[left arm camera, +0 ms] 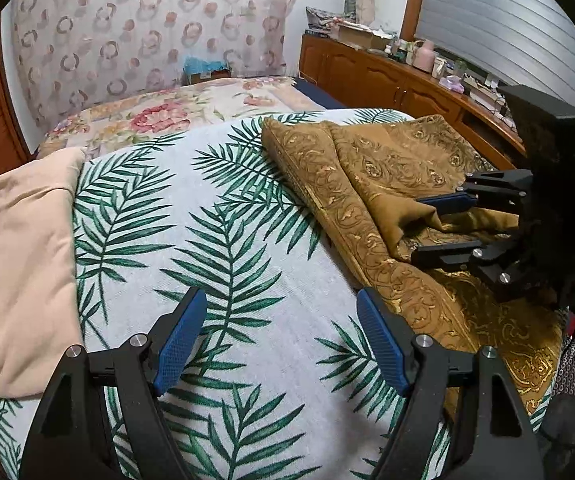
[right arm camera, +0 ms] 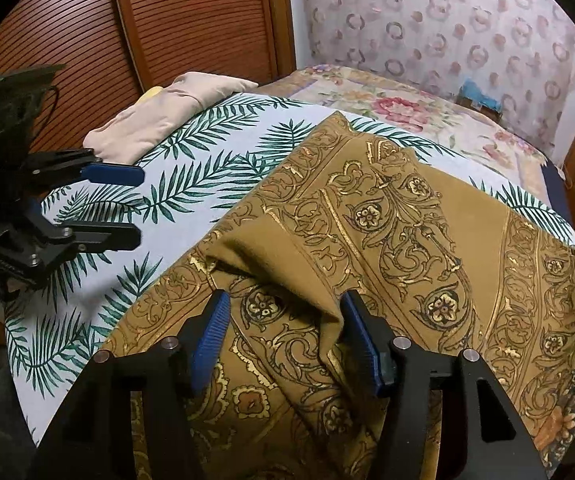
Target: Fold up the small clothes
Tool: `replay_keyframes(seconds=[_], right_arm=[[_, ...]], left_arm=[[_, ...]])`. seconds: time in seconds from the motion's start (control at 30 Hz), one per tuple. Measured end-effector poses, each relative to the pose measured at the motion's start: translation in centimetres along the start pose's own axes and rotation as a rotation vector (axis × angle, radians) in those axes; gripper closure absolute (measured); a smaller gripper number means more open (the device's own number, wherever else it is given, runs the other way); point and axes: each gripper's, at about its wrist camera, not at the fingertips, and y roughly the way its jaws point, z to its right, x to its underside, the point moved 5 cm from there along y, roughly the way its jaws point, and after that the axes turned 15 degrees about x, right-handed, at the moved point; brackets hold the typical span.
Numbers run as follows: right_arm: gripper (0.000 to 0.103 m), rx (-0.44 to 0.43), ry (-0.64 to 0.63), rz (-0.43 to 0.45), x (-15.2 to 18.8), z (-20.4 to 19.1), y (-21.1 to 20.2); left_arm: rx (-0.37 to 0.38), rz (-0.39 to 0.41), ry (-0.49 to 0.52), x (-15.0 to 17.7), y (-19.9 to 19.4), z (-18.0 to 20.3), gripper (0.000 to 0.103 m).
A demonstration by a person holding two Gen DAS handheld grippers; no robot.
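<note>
A brown cloth with gold scrollwork (right arm camera: pixel 407 220) lies rumpled on a palm-leaf sheet (right arm camera: pixel 191 184); the left wrist view shows the cloth (left arm camera: pixel 367 168) at the right. My right gripper (right arm camera: pixel 286 299) stands low over the cloth's near part with its jaws apart. A raised plain-brown fold (right arm camera: pixel 287 264) sits between the blue pads, against the right-hand one and free of the other. My left gripper (left arm camera: pixel 282 300) is open above the bare sheet, left of the cloth, with nothing between its fingers. Each wrist view shows the other gripper: the right (left arm camera: pixel 417 228), the left (right arm camera: pixel 141 206).
A folded beige garment (left arm camera: pixel 19 260) lies at the sheet's left edge with something yellow under it. A floral bedspread (left arm camera: pixel 159 116) continues behind. A wooden cabinet (left arm camera: pixel 387 76) with clutter on top runs along the right. Louvred wooden doors (right arm camera: pixel 167 20) stand beyond the beige garment.
</note>
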Motion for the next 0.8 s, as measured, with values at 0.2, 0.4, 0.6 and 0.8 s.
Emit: replay_keyframes(seconds=[0.2,0.4,0.6,0.8], right_arm=[[0.052,0.015,-0.006,0.008,0.0,-0.9,0.6],[0.098,0.024,0.043,0.019,0.2,0.3,0.4],[0.099,0.108,0.078,0.128,-1.7,3.1,-2.9],[0.099,0.260,0.117,0.176,-3.6,8.5,-4.8]], left_arm=[[0.025,-0.008,0.001,-0.1,0.9,0.1,0.025],[0.041,-0.012,0.007,-0.3,1.2,0.6,0.025],[0.054,-0.001,0.014,-0.5,1.0,1.3,0.025],[0.070,-0.004,0.019,-0.5,1.3,2.0,0.025]])
